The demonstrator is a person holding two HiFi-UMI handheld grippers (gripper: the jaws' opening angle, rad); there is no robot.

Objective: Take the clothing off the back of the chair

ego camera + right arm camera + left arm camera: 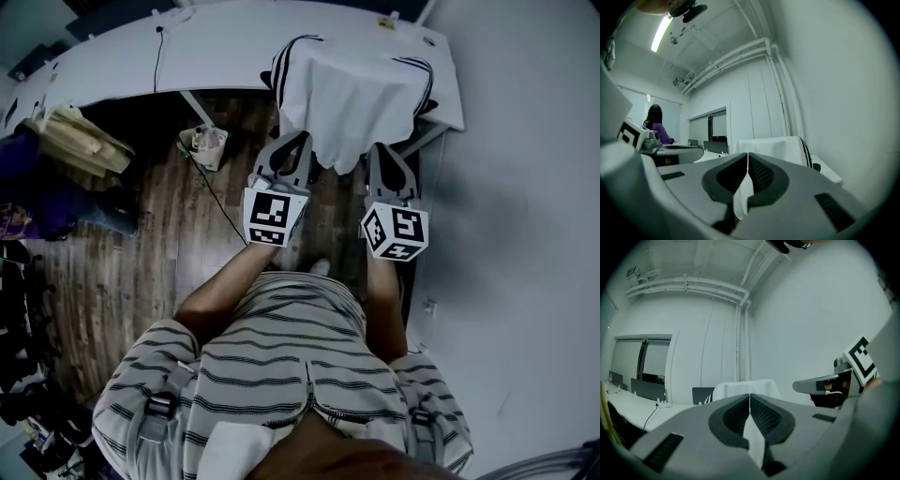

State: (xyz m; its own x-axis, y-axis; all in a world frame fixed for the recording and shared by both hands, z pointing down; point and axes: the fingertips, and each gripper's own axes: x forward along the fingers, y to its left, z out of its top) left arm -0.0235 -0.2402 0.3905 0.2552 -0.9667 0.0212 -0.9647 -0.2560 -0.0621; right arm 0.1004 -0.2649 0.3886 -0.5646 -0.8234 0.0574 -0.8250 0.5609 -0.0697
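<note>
A white garment with black side stripes hangs over the back of a chair pushed against the desk. My left gripper is at the garment's lower left edge and my right gripper at its lower right edge, both pointing level at it. In the left gripper view the jaws are shut with a strip of white cloth pinched between them. The right gripper is shut the same way on white cloth. The draped garment shows just beyond the tips.
A long white desk runs behind the chair, and a white wall stands close on the right. A small bin and a cable lie on the wooden floor at left, near a tan bag. A person in purple sits far off.
</note>
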